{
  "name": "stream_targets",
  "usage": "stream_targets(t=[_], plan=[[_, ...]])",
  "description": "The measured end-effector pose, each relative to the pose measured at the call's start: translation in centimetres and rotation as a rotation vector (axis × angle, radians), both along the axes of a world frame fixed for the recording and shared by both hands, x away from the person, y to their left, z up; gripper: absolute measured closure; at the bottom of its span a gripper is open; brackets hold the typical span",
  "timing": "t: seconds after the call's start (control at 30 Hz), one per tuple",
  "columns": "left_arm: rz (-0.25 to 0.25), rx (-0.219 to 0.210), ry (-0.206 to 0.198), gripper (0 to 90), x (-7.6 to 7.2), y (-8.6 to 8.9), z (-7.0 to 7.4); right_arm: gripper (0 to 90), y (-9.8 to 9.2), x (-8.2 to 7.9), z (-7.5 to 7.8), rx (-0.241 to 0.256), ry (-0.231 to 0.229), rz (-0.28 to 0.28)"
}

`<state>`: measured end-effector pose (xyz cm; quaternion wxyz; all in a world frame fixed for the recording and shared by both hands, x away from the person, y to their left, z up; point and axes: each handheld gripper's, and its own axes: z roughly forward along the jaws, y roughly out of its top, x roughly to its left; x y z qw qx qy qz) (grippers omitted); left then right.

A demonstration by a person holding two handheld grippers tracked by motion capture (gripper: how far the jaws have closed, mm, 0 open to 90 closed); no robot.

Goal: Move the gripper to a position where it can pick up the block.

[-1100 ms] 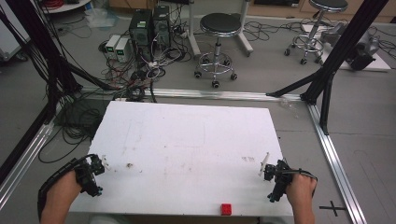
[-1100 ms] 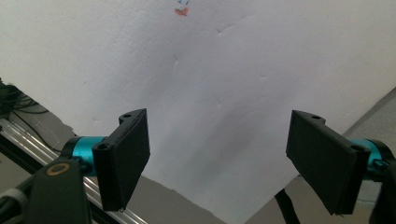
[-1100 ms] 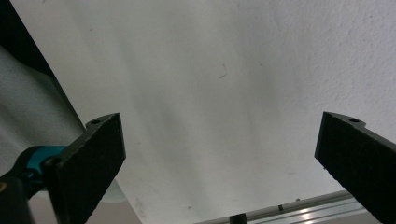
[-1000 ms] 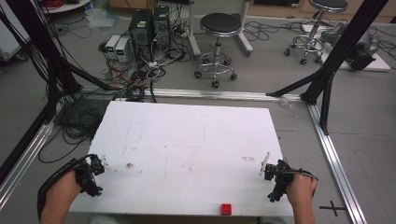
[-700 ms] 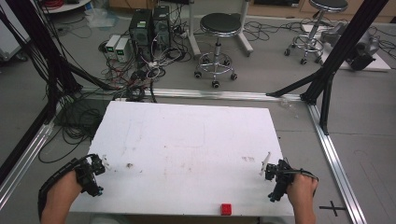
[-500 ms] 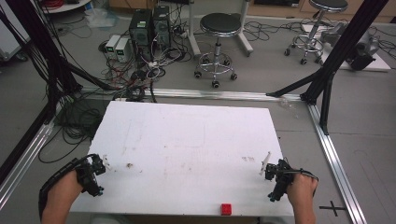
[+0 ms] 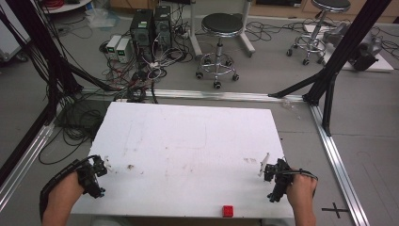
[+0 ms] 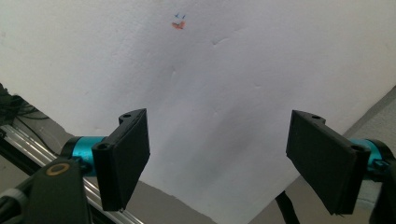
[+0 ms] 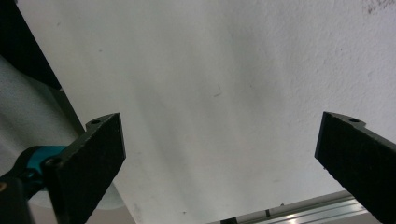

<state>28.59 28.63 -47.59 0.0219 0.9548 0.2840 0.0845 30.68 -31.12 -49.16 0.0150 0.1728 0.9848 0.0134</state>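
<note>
Red block (image 7: 228, 210): the one loose object, sitting at the table's near edge, between the two hands, well apart from both.
Left gripper (image 8: 219, 172): jaws spread wide, nothing between them, just bare white tabletop.
Right gripper (image 9: 219, 163): jaws wide too, empty, poised over the table (image 7: 188, 141).
Step in hand: by my reading, a ready pose with no grasp begun.
Next move: probably a reach inward to the block, jaws straddling it.
Writing: none readable; a small orange-and-blue mark (image 8: 178, 22) on the tabletop is too small to tell.

Your high view is evenly lit but soft; the bench (image 7: 188, 141) glares white. Tool views: soft shadows, slight blur.
</note>
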Motion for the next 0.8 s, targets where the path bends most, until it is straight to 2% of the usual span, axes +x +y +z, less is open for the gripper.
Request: stream_targets(t=[0.13,0.17,0.2,0.33,0.4,0.5,0.67,0.7,0.8], plan=[[0.0,-0.008,-0.008,21.8,0.0,0.1,0.3,0.9,0.9,-0.2,0.5,-0.014,-0.004,0.023],[0.001,-0.016,-0.009,21.8,-0.1,0.2,0.3,0.9,1.1,-0.2,0.7,-0.015,-0.011,0.047],[0.001,-0.016,-0.009,21.8,-0.1,0.2,0.3,0.9,1.4,-0.4,0.9,-0.011,-0.014,0.031],[-0.002,-0.023,-0.014,21.8,-0.1,0.1,0.4,0.9,2.8,-0.7,1.7,0.008,-0.042,0.068],[-0.005,-0.026,-0.017,21.7,-0.2,0.1,0.5,0.9,3.6,-1.0,2.0,0.036,-0.046,0.09],[-0.008,-0.027,-0.021,21.8,-0.2,0.0,0.7,0.9,4.6,-1.5,2.4,0.04,-0.043,0.126],[-0.011,-0.028,-0.024,21.8,-0.2,0.0,0.8,0.9,5.7,-2.3,2.8,0.037,-0.04,0.149],[-0.011,-0.03,-0.023,21.8,-0.2,-0.1,0.9,0.9,6.4,-2.8,3.1,0.047,-0.035,0.179],[-0.013,-0.031,-0.026,21.8,-0.3,-0.2,0.9,0.9,7.0,-3.3,3.2,0.044,-0.04,0.188]])
